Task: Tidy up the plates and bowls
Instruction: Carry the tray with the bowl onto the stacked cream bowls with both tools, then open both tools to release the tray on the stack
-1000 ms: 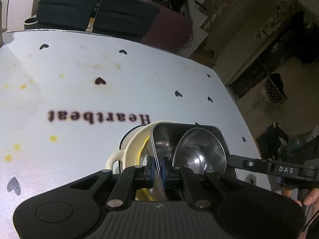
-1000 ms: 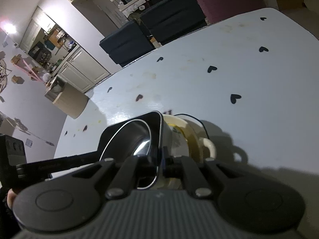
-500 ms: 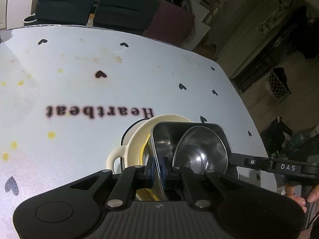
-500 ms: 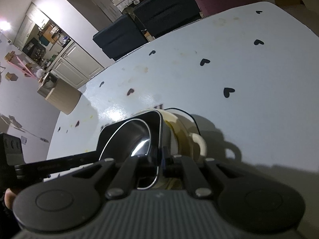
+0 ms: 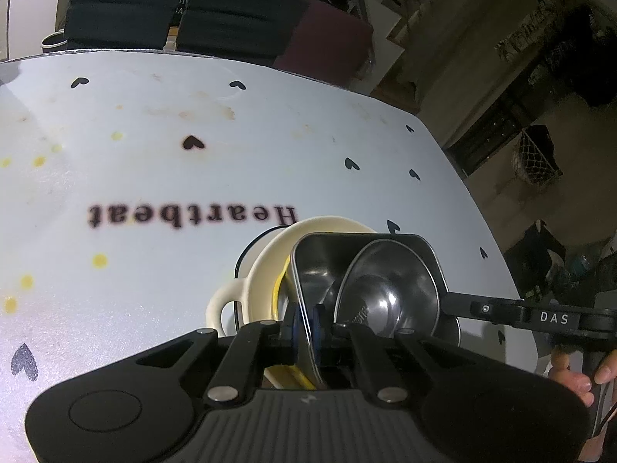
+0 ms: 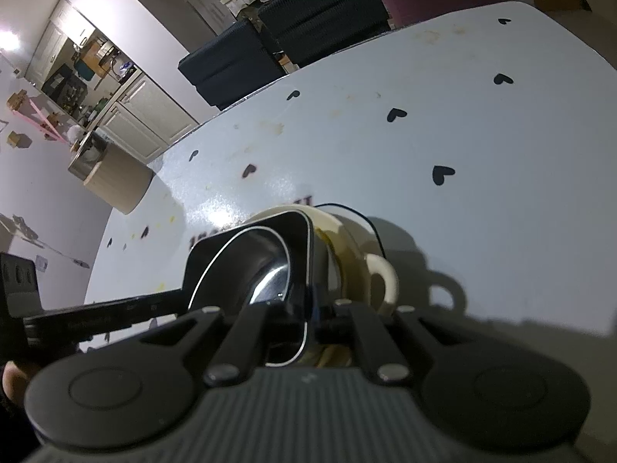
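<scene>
A square steel dish [image 5: 316, 266] with a round steel bowl [image 5: 385, 289] inside it sits tilted in a cream two-handled bowl [image 5: 266, 266]. Something yellow [image 5: 279, 285] lies under the dish, and a black-rimmed plate [image 5: 245, 254] shows beneath the cream bowl. My left gripper [image 5: 304, 320] is shut on the dish's left rim, blue pads pressing both sides. My right gripper [image 6: 310, 320] is shut on the opposite rim of the dish [image 6: 297, 239], beside the cream bowl's handle [image 6: 385, 281]. In the left wrist view the right gripper [image 5: 449, 305] reaches in from the right.
The stack stands near the right front part of a white table [image 5: 193, 177] printed with black hearts and "Heartbeat". Dark chairs [image 5: 127, 4] and a maroon one [image 5: 327, 34] line the far edge. A person's hand [image 5: 574, 366] holds the right tool.
Both grips stay on the steel dish. The views have shifted slightly, and a little more of the cream bowl's far rim shows beyond the dish.
</scene>
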The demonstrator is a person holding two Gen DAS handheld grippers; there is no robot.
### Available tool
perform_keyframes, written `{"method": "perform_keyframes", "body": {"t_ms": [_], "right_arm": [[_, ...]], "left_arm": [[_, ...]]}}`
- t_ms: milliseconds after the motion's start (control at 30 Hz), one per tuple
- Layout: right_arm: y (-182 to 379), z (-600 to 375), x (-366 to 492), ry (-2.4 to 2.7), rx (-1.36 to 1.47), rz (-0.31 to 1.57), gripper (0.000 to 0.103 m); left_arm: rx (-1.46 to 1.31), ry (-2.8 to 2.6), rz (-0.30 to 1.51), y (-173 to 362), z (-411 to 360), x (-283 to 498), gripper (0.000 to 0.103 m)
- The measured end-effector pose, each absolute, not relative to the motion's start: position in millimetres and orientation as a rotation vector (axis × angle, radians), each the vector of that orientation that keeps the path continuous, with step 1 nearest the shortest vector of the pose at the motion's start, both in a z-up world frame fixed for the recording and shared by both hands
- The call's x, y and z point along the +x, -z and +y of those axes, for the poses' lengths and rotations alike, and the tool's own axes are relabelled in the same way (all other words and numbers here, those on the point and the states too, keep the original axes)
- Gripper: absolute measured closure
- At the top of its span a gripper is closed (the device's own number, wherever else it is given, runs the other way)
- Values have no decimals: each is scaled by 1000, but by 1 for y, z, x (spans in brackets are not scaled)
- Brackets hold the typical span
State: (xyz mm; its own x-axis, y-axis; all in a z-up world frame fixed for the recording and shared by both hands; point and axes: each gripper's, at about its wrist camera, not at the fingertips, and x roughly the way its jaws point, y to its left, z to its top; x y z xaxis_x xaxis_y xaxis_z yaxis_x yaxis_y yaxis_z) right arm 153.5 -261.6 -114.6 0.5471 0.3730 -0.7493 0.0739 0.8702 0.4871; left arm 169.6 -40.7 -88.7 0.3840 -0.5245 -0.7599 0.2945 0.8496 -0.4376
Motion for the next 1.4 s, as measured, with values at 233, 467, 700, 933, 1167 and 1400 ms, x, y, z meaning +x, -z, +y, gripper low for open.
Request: {"method": "perform_keyframes", "body": {"t_ms": [233, 467, 700, 933, 1167, 1400], "right_arm": [[118, -260, 155, -180, 501, 988, 98], [118, -259, 156, -181, 491, 992, 93], [111, -261, 150, -173, 474, 963, 91], [88, -261, 141, -171, 415, 864, 79], [55, -260, 122, -152, 313, 714, 44], [23, -268, 88, -129, 293, 584, 16]], "left_arm": [[-247, 526, 1054, 88, -41, 170, 95], [-241, 512, 1049, 84, -39, 166, 92], [-251, 473, 1000, 71, -26, 159, 75], [-236, 418, 912, 43, -17, 144, 49], [-213, 382, 818, 14, -15, 119, 18], [-217, 383, 714, -15, -14, 81, 0]]}}
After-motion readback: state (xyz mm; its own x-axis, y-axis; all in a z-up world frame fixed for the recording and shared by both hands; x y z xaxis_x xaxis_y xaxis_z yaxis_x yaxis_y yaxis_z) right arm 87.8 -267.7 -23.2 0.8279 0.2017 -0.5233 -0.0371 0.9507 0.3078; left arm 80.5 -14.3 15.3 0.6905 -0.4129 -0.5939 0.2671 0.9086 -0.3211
